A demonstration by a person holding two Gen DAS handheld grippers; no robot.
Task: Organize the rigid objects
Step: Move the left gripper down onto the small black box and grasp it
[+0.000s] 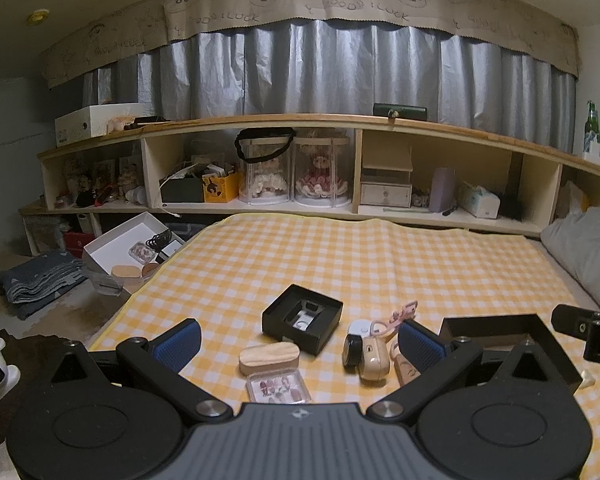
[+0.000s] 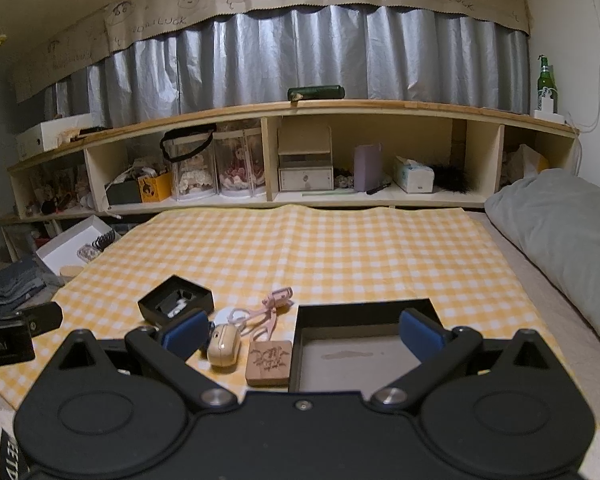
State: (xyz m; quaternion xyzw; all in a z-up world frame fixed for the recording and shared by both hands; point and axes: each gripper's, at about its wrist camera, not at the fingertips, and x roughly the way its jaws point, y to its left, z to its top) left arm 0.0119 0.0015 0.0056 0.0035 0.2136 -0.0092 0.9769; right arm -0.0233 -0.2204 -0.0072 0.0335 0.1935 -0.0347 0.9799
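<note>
Both of my grippers, left gripper (image 1: 300,344) and right gripper (image 2: 302,334), hover with jaws wide and empty. Small items lie scattered on the checked cloth (image 2: 340,248); I'd take the wooden tag (image 2: 269,362) squarely, then lower it into the black tray (image 2: 364,312) just beside it.

On the yellow checked cloth (image 1: 340,264) a small black box (image 1: 302,317) lies open, a metal piece inside. Near it lie an oval wooden case (image 1: 269,356) and, nearer still, a clear case of nail tips (image 1: 278,387). To the right sit a black-and-white round item (image 1: 354,344), a beige earbud case (image 2: 223,346), a pink eyelash curler (image 2: 269,308) and a carved wooden tile (image 2: 269,362). Just right of the tile lies an open, empty black tray (image 2: 360,350).
</note>
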